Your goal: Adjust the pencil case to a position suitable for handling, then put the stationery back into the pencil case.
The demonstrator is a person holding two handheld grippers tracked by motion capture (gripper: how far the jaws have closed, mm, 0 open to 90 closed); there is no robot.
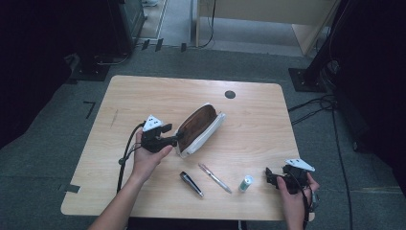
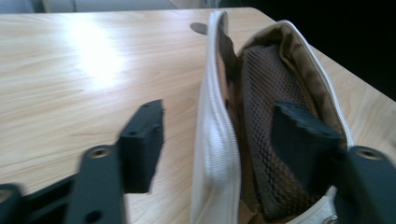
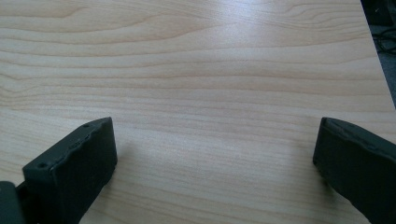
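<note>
White pencil case (image 1: 200, 129) lies unzipped on the counter (image 1: 143, 96).
Left tongs (image 2: 219, 135) straddle its rim, apart; right tongs (image 3: 215, 163) gape over bare wood.

The left tool (image 2: 219, 140) has its two black jaws spread wide apart, astride one wall of an open white pencil case (image 2: 217, 154). The left-hand jaw sits outside the case, over the bare light wood table (image 2: 70, 70). The right-hand jaw sits inside the opening, against the dark mesh pocket (image 2: 264, 98) that lines the interior. Tan fabric lining (image 2: 299, 53) edges the case's far wall. The white zippered wall stands upright between the jaws, touched by neither. A dark round spot (image 2: 198, 28) marks the table just beyond the case.
</note>
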